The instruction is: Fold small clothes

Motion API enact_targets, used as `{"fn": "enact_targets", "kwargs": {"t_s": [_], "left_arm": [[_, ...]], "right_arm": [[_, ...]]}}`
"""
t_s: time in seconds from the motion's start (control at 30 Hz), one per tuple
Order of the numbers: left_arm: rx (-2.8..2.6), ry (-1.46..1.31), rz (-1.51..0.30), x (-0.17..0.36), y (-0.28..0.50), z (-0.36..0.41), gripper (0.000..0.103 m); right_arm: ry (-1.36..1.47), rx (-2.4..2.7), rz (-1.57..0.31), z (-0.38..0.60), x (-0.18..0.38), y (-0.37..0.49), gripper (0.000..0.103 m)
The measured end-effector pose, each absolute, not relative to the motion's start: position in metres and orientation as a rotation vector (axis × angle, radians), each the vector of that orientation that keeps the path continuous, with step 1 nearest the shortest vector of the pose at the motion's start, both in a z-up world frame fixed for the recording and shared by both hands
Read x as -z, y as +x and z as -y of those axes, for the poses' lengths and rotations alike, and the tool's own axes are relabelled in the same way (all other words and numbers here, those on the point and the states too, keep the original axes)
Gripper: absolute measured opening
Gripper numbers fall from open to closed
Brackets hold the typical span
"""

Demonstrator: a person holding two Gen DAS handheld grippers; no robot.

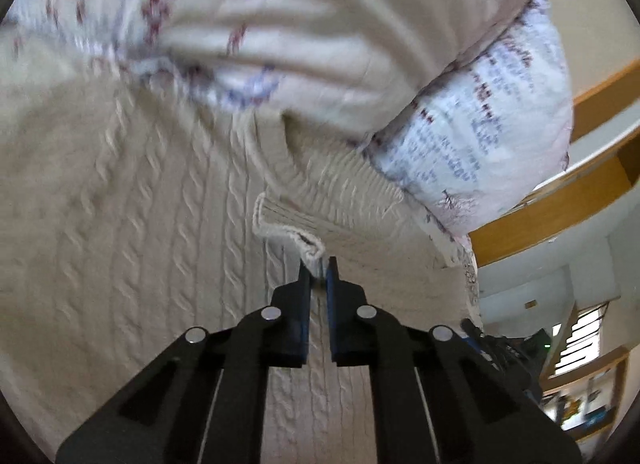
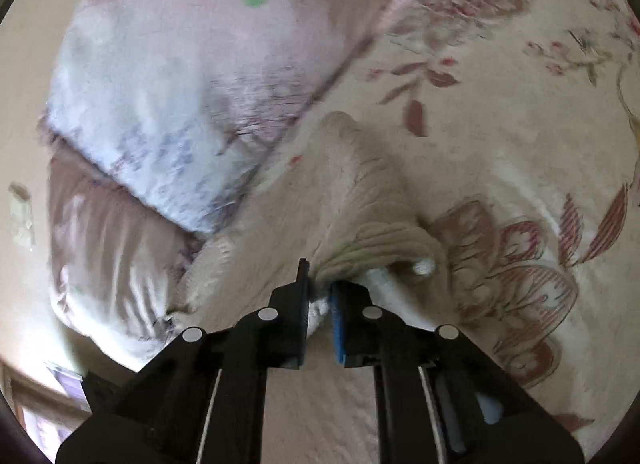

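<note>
Both my left tongs (image 1: 319,272) and right tongs (image 2: 319,284) had pinched the cream cable-knit sweater (image 1: 160,203) edges; I judged an even lift away from the printed pillow (image 1: 480,135) best.

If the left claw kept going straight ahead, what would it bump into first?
The left claw is already shut on the ribbed cuff of the cream sweater; beyond it, probably the printed pillow.

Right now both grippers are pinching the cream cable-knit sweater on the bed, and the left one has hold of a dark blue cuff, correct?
Not quite. In the left wrist view the left gripper is shut on a cream ribbed cuff, the same colour as the sweater, not dark blue. The right gripper does pinch the sweater on the bed.
</note>
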State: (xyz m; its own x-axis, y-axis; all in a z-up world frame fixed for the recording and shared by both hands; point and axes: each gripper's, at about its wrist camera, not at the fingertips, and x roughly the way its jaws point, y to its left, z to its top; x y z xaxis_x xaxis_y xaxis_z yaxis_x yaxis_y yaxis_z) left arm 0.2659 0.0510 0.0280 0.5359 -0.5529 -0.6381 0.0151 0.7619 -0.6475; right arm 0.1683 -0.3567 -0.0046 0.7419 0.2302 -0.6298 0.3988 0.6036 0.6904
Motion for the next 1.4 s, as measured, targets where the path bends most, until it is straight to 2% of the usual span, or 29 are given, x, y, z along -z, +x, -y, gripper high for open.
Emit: {"fn": "enact_targets", "kwargs": {"t_s": [0.2, 0.3, 0.33, 0.37, 0.4, 0.43, 0.5, 0.6, 0.8, 0.87, 0.93, 1.1, 1.17, 1.23, 1.3, 1.4], "left_arm": [[0.261, -0.580, -1.005, -0.013, 0.264, -0.069, 0.007], [0.255, -0.578, -1.021, -0.006, 0.264, -0.070, 0.010], [0.258, -0.581, -1.017, -0.009, 0.262, -0.073, 0.014], [0.257, -0.588, -1.014, -0.011, 0.258, -0.074, 0.019], [0.263, -0.597, -1.004, -0.015, 0.253, -0.080, 0.033], [0.273, -0.607, -0.989, -0.020, 0.247, -0.087, 0.047], [0.281, -0.626, -0.947, -0.029, 0.227, -0.109, 0.058], [0.243, -0.669, -0.912, -0.036, 0.197, -0.150, 0.060], [-0.053, -0.828, -0.833, -0.024, 0.135, -0.263, 0.057], [-0.122, -0.878, -0.814, -0.020, 0.127, -0.286, 0.054], [-0.160, -0.925, -0.787, -0.016, 0.123, -0.304, 0.042], [-0.219, -1.048, -0.732, -0.009, 0.125, -0.341, 0.039], [-0.247, -1.096, -0.710, -0.007, 0.128, -0.355, 0.037], [-0.276, -1.128, -0.699, -0.004, 0.131, -0.362, 0.023], [-0.295, -1.139, -0.698, -0.001, 0.130, -0.370, 0.014], [-0.309, -1.140, -0.707, -0.001, 0.132, -0.375, 0.007]], "right_arm": [[0.806, 0.122, -0.839, 0.322, 0.014, 0.170, 0.010], [0.729, 0.169, -0.856, 0.313, 0.017, 0.174, 0.011], [0.702, 0.179, -0.865, 0.310, 0.014, 0.174, 0.016], [0.689, 0.183, -0.869, 0.308, 0.012, 0.173, 0.026], [0.675, 0.183, -0.872, 0.305, 0.009, 0.171, 0.034], [0.666, 0.181, -0.871, 0.302, 0.007, 0.168, 0.046], [0.661, 0.167, -0.857, 0.298, 0.004, 0.160, 0.050], [0.651, 0.124, -0.845, 0.291, 0.001, 0.148, 0.050], [0.621, 0.010, -0.862, 0.268, 0.001, 0.150, 0.050], [0.606, -0.026, -0.867, 0.258, 0.000, 0.152, 0.050], [0.600, -0.057, -0.871, 0.249, -0.002, 0.153, 0.050], [0.569, -0.102, -0.866, 0.234, -0.006, 0.152, 0.051], [0.561, -0.107, -0.864, 0.232, -0.008, 0.151, 0.056], [0.555, -0.111, -0.863, 0.231, -0.008, 0.150, 0.056], [0.551, -0.114, -0.863, 0.230, -0.008, 0.150, 0.056], [0.551, -0.126, -0.866, 0.229, -0.008, 0.150, 0.056]]}}
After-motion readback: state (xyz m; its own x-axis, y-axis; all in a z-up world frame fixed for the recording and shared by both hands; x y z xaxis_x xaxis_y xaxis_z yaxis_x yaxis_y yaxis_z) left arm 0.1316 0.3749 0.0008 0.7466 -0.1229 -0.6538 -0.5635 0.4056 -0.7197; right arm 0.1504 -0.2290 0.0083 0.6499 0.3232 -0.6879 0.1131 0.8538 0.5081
